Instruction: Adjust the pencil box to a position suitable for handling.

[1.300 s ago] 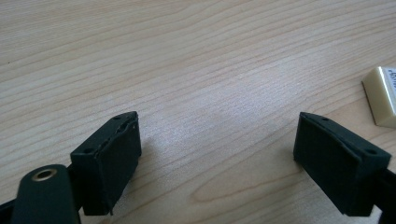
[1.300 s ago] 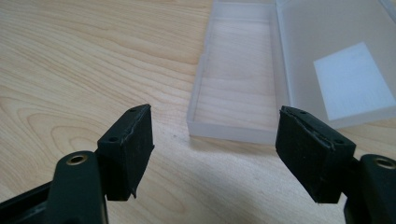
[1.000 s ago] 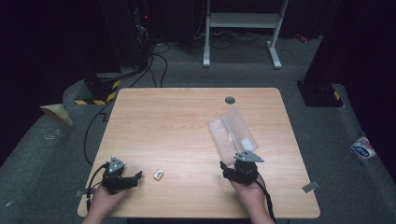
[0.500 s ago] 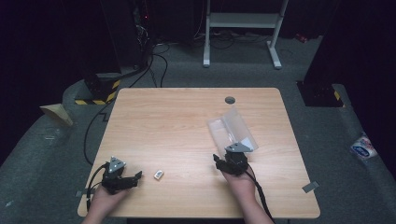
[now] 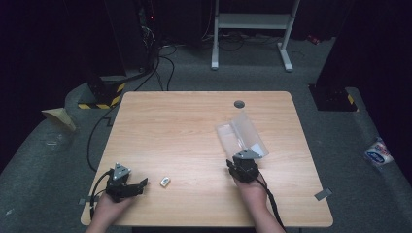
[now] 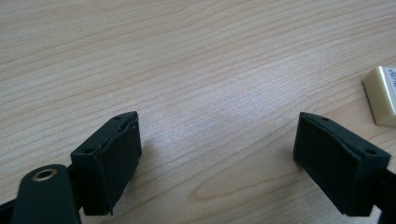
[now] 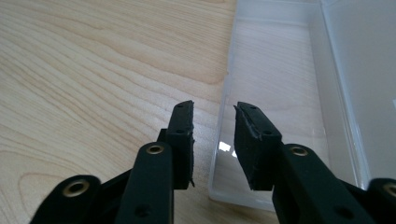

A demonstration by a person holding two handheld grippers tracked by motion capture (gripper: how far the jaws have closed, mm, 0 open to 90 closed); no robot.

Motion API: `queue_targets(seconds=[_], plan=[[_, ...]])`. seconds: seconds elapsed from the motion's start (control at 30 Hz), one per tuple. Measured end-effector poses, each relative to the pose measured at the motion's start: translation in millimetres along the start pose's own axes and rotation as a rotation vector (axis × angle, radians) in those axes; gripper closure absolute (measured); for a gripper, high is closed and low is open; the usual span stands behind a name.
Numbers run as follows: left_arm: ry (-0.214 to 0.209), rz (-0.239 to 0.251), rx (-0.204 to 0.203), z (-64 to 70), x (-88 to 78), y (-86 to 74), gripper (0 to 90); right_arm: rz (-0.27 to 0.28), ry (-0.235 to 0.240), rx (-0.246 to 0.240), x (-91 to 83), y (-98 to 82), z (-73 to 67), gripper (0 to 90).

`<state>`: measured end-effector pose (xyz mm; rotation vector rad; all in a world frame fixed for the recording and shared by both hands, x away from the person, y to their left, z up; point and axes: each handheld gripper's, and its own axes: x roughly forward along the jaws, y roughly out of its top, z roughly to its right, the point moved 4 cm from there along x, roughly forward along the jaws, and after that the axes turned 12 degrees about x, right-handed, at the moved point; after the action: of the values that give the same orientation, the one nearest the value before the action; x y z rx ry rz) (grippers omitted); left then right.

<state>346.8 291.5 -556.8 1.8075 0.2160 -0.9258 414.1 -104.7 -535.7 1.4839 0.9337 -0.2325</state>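
A clear plastic box (image 5: 241, 136) lies with its lid propped open on the right half of the wooden table (image 5: 194, 126). My right gripper (image 5: 240, 160) is at the box's near edge. In the right gripper view the box (image 7: 280, 84) lies ahead, and my right gripper (image 7: 214, 112) straddles its near-left wall; the jaws have just been closing, and a gap still shows between the pads and the wall. My left gripper (image 5: 142, 187) rests at the table's front left, and in its own view it (image 6: 219, 123) stands wide open over bare wood. A small cream block (image 5: 165, 181) (image 6: 383, 95) lies just beside its right jaw.
A round dark hole (image 5: 238, 104) is set near the table's far edge. Cables (image 5: 165, 68) and a white metal stand (image 5: 252, 29) lie on the floor behind the table. A packet (image 5: 378, 151) lies on the floor at right.
My right hand has shifted left and slightly forward onto the box's near-left corner, and its jaws have narrowed. The left hand and the cream block have stayed put.
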Motion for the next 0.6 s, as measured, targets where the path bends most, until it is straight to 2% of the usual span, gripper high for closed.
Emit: queue_targets(seconds=[0.2,0.27,0.37,0.6], plan=[[-0.001,0.0,0.001,-0.1,-0.1,-0.1,15.3,-0.008,-0.011,-0.006,0.0,-5.5,0.4,73.8],[-0.001,0.0,0.001,-0.1,-0.1,-0.1,15.3,-0.014,-0.014,0.005,-0.6,-7.6,1.1,76.1],[-0.001,0.0,0.001,-0.1,0.0,-0.1,15.3,-0.016,-0.015,-0.007,-2.2,-9.9,1.7,78.4],[0.0,0.003,-0.003,0.1,0.1,0.1,15.3,-0.013,0.006,-0.008,-8.8,-15.6,2.8,81.3]])
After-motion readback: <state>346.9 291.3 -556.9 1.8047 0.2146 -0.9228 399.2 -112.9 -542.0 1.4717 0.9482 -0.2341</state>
